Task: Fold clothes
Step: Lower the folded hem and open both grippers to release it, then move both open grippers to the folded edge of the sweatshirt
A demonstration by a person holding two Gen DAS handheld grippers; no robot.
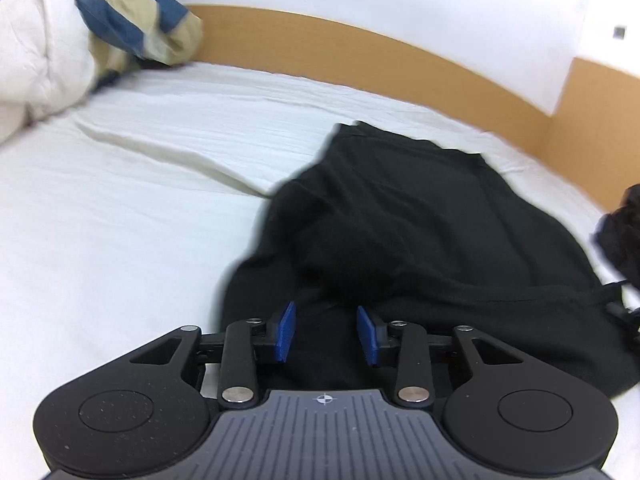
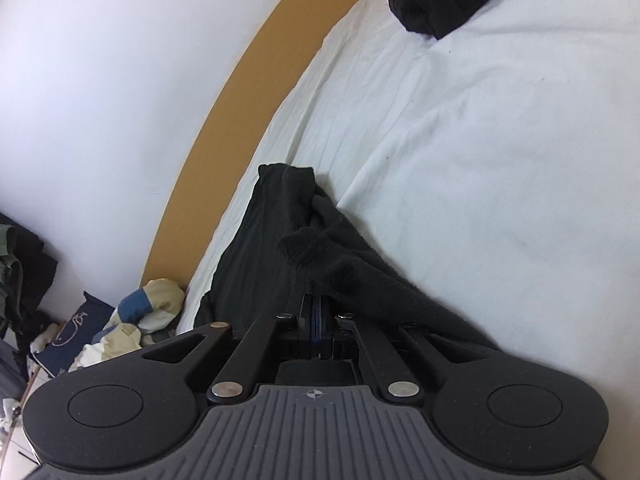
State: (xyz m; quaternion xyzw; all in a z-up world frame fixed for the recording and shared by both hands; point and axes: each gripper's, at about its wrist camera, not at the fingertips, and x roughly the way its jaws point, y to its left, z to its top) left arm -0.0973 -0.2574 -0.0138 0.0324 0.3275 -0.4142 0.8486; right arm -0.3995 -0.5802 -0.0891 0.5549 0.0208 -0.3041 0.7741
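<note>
Black garment (image 1: 400, 232) lies rumpled; right claw (image 2: 316, 320) pinches it, left claw (image 1: 326, 334) gapes.

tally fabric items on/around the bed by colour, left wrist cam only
Black: 2, the black garment under the open left gripper, and a black bundle at the right edge
White: 2, the bed sheet and the white duvet
Blue and beige: 1, the patterned cloth
Total: 5

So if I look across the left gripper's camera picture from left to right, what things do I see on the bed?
White duvet → blue and beige patterned bedding → black garment with the left gripper open over it → another dark bundle.
</note>
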